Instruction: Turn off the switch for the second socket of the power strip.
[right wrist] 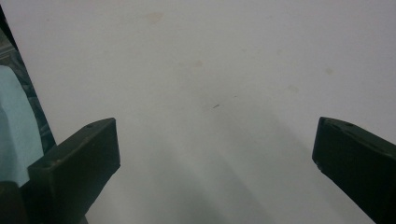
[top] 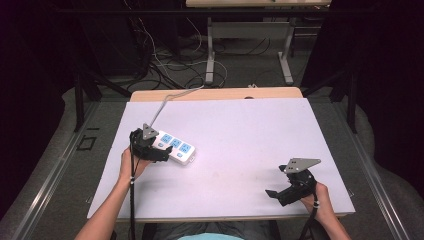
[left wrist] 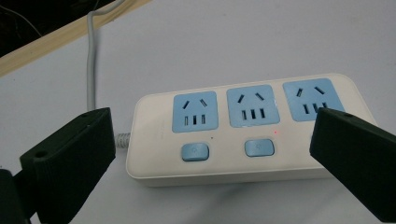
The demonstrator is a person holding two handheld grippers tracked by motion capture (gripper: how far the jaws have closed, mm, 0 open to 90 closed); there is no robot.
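A white power strip (top: 176, 146) with three blue sockets lies on the left half of the white table sheet (top: 235, 135); its grey cord (top: 165, 104) runs to the far edge. In the left gripper view the power strip (left wrist: 243, 128) shows two blue buttons and a small red light. My left gripper (top: 159, 153) sits at the strip's near left end, open, jaws standing on either side of the strip (left wrist: 212, 154). My right gripper (top: 274, 194) rests near the front right edge, open over bare sheet (right wrist: 210, 154).
The wooden table edge (top: 215, 93) shows beyond the sheet. Behind it, cables (top: 170, 65) lie on the floor under another table's metal legs (top: 210, 55). A light blue garment (right wrist: 14, 126) shows at the left of the right gripper view.
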